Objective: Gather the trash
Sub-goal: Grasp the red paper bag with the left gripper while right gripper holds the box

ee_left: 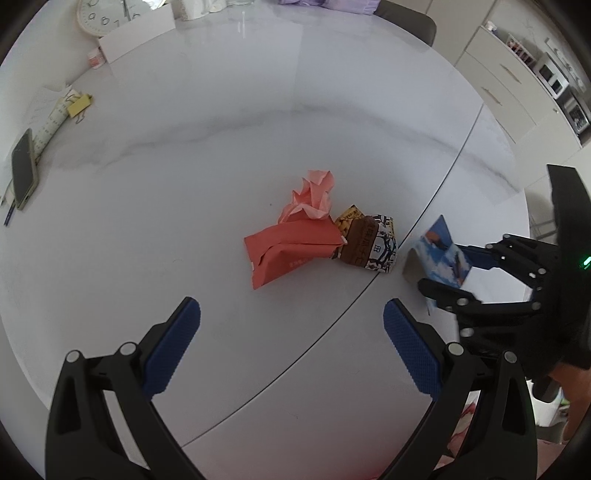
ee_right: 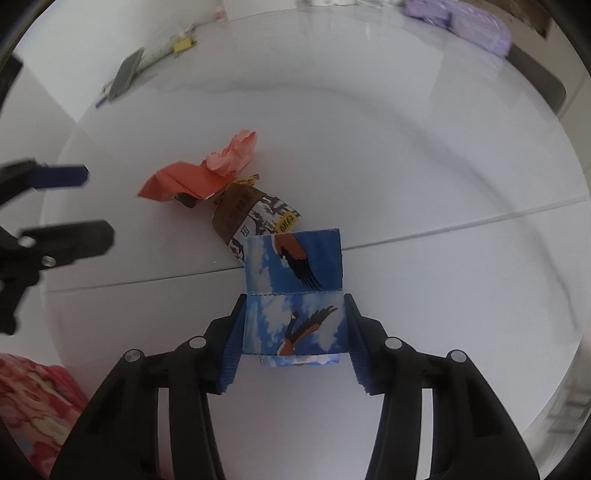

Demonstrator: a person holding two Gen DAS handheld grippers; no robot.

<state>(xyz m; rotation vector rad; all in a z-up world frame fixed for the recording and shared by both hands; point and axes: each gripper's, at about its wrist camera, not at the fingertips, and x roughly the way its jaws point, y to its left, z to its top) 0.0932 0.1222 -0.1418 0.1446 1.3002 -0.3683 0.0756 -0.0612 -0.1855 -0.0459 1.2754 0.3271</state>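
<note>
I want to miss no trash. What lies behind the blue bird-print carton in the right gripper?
Behind the blue carton lies a brown and white snack wrapper, its near end hidden by the carton. Beyond it are a red packet and crumpled pink paper.

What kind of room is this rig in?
Most likely a home dining or kitchen area: a round white marble-look table, cream drawer cabinets with small appliances beside them, and a wall clock propped at the table's far edge.
</note>
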